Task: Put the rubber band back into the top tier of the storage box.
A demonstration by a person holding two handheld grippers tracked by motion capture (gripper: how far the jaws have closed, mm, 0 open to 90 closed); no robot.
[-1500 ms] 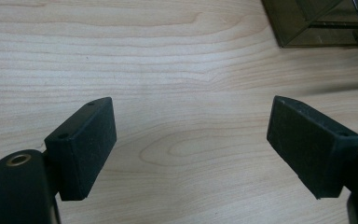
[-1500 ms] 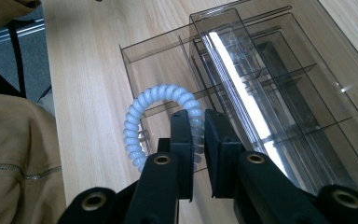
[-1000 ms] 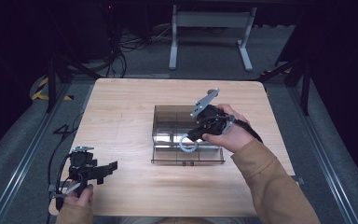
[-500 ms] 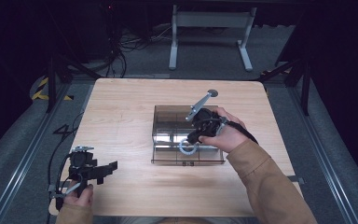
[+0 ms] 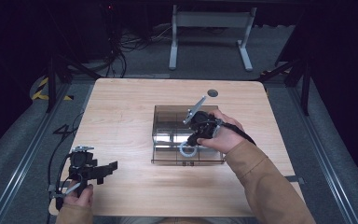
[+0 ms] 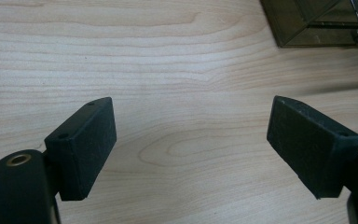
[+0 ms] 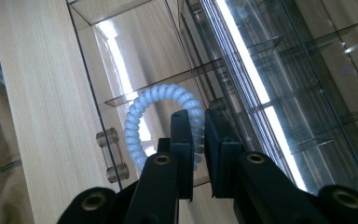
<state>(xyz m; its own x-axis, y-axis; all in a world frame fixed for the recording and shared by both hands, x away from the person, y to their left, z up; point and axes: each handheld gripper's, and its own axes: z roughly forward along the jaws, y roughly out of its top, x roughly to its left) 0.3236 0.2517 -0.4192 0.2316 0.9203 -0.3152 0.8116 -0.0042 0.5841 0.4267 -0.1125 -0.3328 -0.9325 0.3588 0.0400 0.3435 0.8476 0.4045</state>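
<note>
1. The coil tie (image 7: 161,122), a pale blue spiral ring, is pinched at one side between the jaws of the right gripper (image 7: 196,140), which stand narrow and clamped on it.
2. Seen from above, the tie (image 5: 187,150) hangs over the box (image 5: 164,125), at the near row of its compartments; which compartment lies beneath it I cannot tell.
3. Whether the tie touches the box floor cannot be told either.
4. The box is clear, smoke-tinted plastic, split by thin dividers into several compartments, with a hinged lid standing open on its far side.
5. The right gripper view shows two small clear latch pegs on the box's near wall, just beside the tie.
6. The right gripper (image 5: 200,129) points down into the box, its grey plate tilted up above the box's far half.
7. The right hand (image 5: 223,137) grips that gripper from the box's right side, with a tan sleeve running back toward the near table edge.
8. The box sits on the table (image 5: 121,107), right of its middle.
9. The left gripper (image 5: 103,171) rests well apart from the box, at the table's near left corner, held by the left hand (image 5: 78,196).
10. Its jaws stand wide with nothing between them, bare wood beneath, and a corner of the box (image 6: 307,23) shows beyond them.
</note>
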